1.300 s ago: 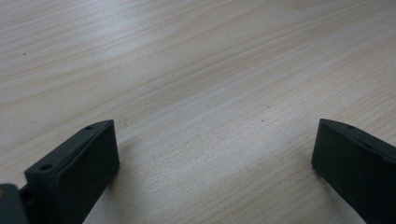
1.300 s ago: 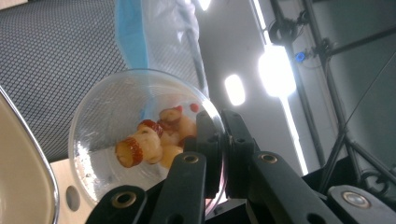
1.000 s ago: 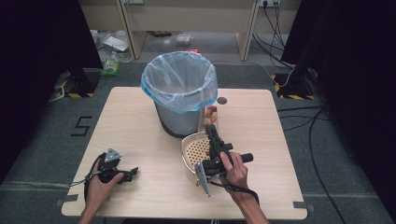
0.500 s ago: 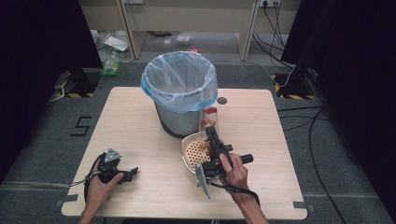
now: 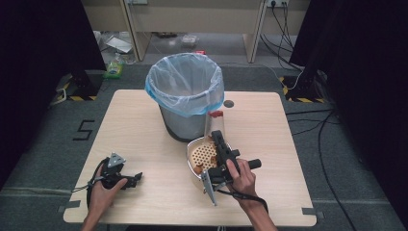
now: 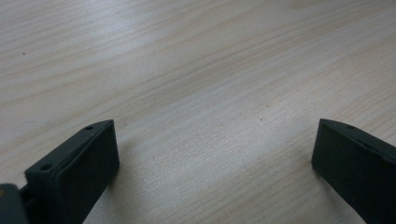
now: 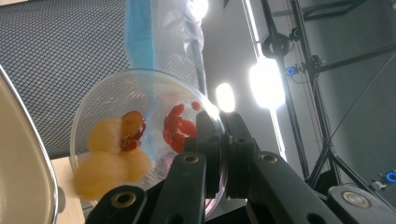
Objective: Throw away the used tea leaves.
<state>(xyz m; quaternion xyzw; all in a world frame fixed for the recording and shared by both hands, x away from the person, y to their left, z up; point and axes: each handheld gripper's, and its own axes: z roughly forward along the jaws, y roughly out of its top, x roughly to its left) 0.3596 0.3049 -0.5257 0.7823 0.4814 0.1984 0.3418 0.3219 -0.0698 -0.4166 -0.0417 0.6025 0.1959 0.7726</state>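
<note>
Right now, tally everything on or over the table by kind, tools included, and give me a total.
Lined bin: 1
Perforated bowl: 1
Clear dish, clamped in the right tool: 1
Tools, counting the left tool: 2
Total: 5

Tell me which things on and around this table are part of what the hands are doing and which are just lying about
In use: clear dish of food scraps, clamped by right gripper; colander; lined bin.
Lying about: left gripper, jaws open, resting on table; clutter on floor beyond.
</note>
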